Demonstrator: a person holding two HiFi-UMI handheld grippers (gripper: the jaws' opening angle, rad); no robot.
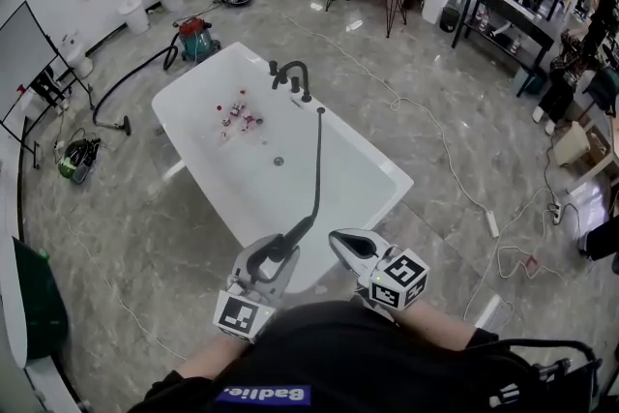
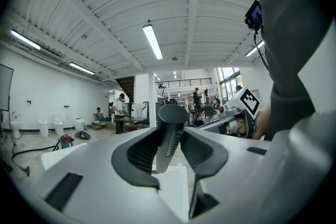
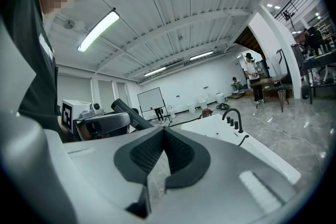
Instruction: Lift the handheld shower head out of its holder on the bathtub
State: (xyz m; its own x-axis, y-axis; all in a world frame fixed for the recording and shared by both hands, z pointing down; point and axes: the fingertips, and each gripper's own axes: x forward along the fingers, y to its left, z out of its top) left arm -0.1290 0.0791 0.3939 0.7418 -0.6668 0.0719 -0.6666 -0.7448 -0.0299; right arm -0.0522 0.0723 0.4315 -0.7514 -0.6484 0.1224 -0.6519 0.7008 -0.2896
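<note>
The head view looks steeply down from above the fingers (image 1: 350,245) onto the bathtub (image 1: 184,97) ahead of them. Each gripper view sits close behind its own fingers and looks level past them. Both also see that bathtub.

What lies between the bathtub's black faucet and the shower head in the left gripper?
In the head view, the black hose spans it, from beside the faucet over the bathtub to the shower head.

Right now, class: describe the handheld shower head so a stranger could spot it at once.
Find the white bathtub. A black hose runs from beside its faucet to the near end. The shower head is the dark handle at the hose's end, clamped in the left gripper.
</note>
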